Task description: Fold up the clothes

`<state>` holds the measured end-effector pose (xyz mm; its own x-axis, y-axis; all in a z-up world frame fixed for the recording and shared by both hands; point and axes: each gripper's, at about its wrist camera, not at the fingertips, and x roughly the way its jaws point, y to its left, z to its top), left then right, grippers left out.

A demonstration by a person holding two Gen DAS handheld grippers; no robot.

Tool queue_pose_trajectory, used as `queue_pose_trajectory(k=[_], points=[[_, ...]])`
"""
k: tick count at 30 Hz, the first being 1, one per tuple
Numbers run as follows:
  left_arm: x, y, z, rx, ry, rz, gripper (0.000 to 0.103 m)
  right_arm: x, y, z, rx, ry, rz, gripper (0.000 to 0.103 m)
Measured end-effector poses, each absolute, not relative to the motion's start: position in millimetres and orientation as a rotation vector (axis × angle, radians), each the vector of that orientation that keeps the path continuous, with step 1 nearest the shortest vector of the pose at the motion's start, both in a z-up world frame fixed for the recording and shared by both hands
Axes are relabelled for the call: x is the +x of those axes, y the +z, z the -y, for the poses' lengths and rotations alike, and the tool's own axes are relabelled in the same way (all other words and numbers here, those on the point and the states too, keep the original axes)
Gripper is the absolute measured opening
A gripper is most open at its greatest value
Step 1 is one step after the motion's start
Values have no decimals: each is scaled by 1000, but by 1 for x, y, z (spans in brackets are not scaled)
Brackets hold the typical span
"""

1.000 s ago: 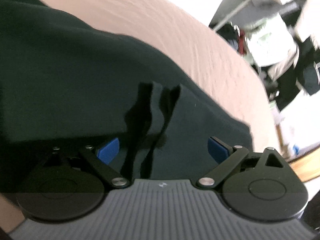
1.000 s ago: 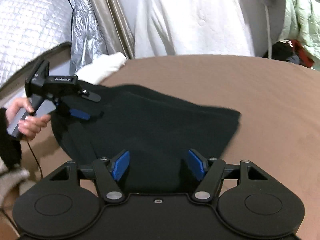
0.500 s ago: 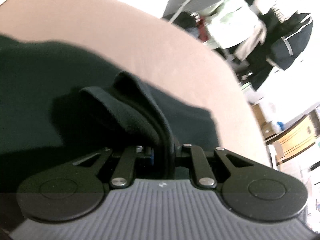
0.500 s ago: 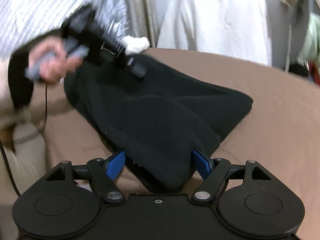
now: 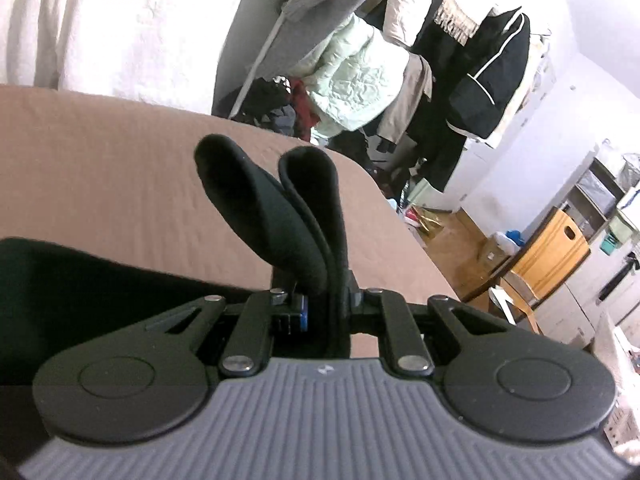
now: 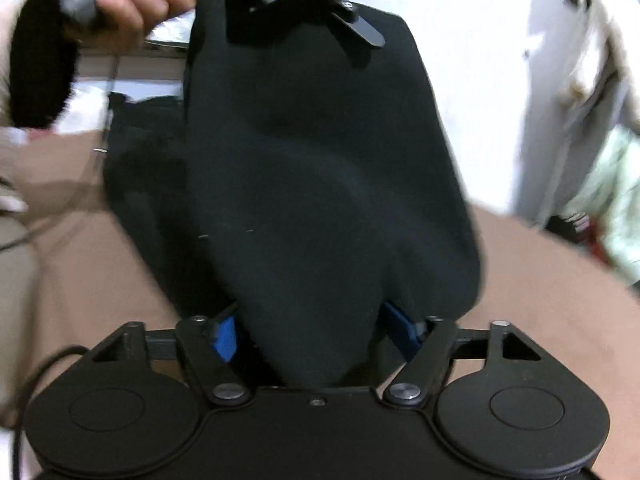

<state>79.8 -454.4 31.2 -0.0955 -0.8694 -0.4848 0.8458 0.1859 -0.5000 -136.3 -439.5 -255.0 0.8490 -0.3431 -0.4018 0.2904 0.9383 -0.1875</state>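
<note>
Brown bedding (image 5: 120,168) lay under me. My left claw (image 5: 324,308) was clamped on a fold of the black garment (image 6: 320,160), lifted above the bed; my right claw (image 6: 312,336) was closing around its lower bunch.

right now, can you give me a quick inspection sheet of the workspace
surface: brown bed cover, bare where visible
job's things: black garment, lifted off the bed at one end
clutter: nothing seen on the bed
grippers: left gripper shut on a folded edge of the garment; right gripper jaws closing, cloth between them
cables: thin dark cable below the hand
surroundings: clothes rack, wooden furniture
</note>
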Motion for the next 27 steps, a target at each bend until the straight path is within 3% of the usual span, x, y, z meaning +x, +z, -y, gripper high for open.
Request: queue_pose_trajectory(k=[4,13,16,19,22,24,27], points=[[83,40,452,-120,-1408,-882,14,-154,-243,442,-12,-557,-391,21],[95,-80,445,112,-1089,-1073,14,-200,-262,459,228,-505,-532,20],[106,-115,442,94,-1058,-1141,16,-194,-268,468,311,-426,-643,30],[111,-120,432,40,-1082,-1136,16,-199,-257,478,367,-314,-747,32],[108,-113,428,56,-1098,-1109,17,-218,-236,500,500,-190,-683,43],[105,-112,425,65,-1106,-1101,18,-231,-224,519,578,-138,-600,45],[104,-119,422,59,-1091,-1130,31,-228,-216,563,688,-93,-504,51]])
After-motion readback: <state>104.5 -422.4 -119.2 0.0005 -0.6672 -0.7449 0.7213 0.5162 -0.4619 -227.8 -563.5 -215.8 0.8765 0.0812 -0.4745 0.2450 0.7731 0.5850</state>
